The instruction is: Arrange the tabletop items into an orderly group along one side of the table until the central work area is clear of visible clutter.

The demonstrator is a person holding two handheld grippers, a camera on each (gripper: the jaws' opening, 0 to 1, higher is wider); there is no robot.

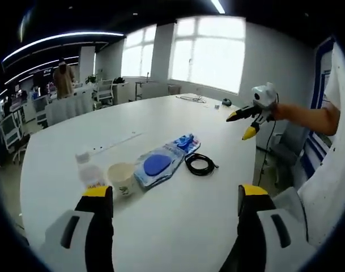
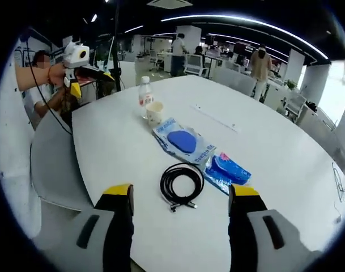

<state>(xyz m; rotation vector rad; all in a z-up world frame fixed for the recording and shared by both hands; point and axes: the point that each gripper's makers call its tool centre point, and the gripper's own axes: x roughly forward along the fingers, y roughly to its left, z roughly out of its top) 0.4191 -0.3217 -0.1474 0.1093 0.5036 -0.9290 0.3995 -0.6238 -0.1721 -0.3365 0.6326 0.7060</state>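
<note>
Jaws of both grippers stand spread, nothing between them: left gripper (image 1: pixel 175 199), right gripper (image 2: pixel 181 198). Ahead of the left jaws on the white desk (image 1: pixel 161 226), in one row: one water bottle (image 1: pixel 88 170), one paper cup (image 1: pixel 122 178), two blue packets (image 1: pixel 157 165) (image 1: pixel 185 142), one coiled black cable (image 1: pixel 199 164). Cable (image 2: pixel 182 184) lies just ahead of the right jaws, between them.
</note>
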